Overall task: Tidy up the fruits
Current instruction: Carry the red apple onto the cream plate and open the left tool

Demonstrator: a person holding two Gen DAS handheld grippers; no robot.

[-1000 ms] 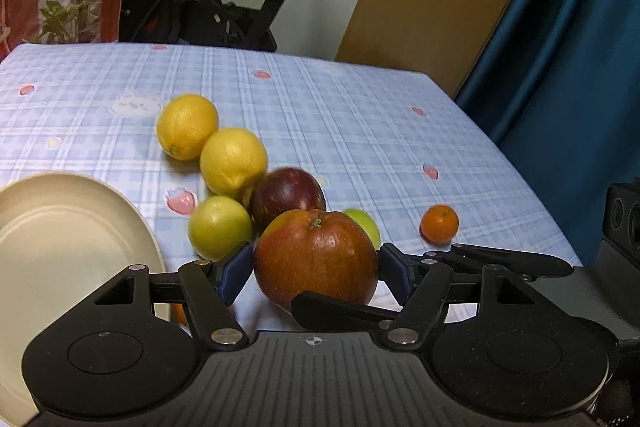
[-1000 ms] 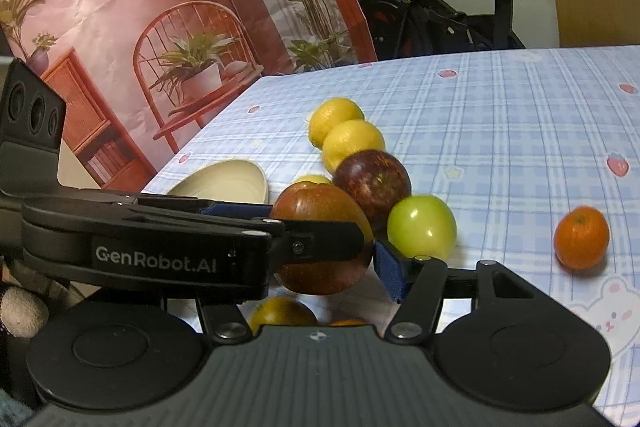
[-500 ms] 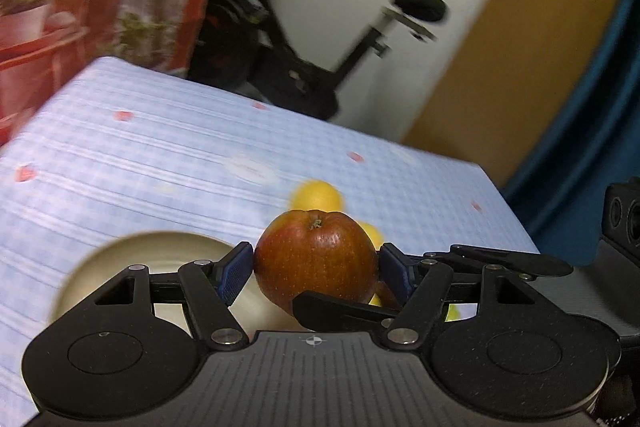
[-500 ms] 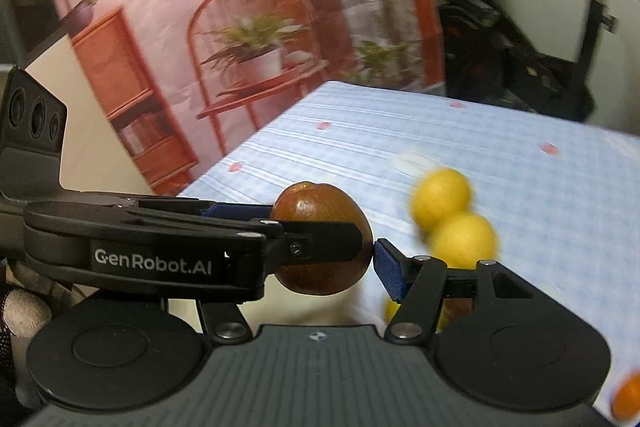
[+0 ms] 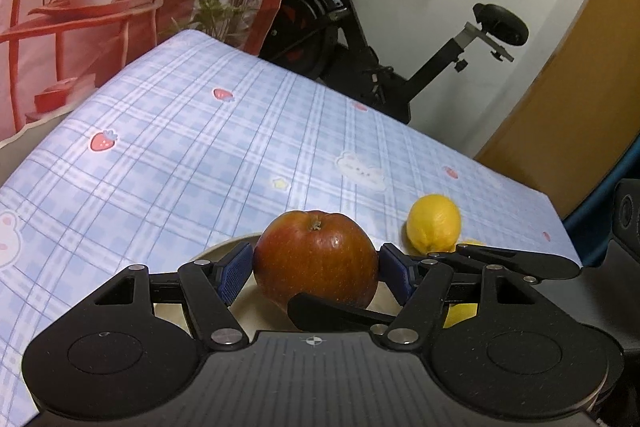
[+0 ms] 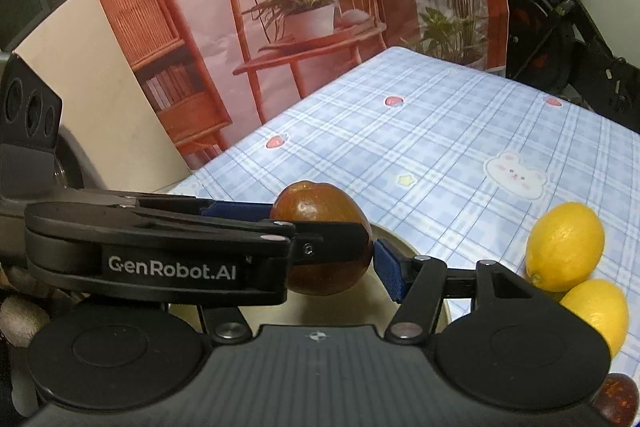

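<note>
My left gripper (image 5: 316, 267) is shut on a red apple (image 5: 316, 255) and holds it over the cream plate (image 5: 256, 307). In the right wrist view the same apple (image 6: 320, 211) hangs above the plate (image 6: 360, 307), gripped by the left gripper, which crosses in front of the camera. My right gripper's one visible fingertip (image 6: 388, 271) stands just right of the apple; its other finger is hidden behind the left gripper. Two lemons (image 6: 564, 247) lie to the right of the plate; one shows in the left wrist view (image 5: 434, 223).
A dark red apple (image 6: 616, 399) peeks in at the bottom right corner. The blue checked tablecloth (image 5: 200, 155) stretches ahead. An exercise bike (image 5: 360, 39) stands behind the table's far edge, and a printed backdrop (image 6: 280, 7) stands to the left.
My left gripper has carried the red apple left from the fruit pile to over the plate. Both cameras have swung left, so most other fruit has left the views.
</note>
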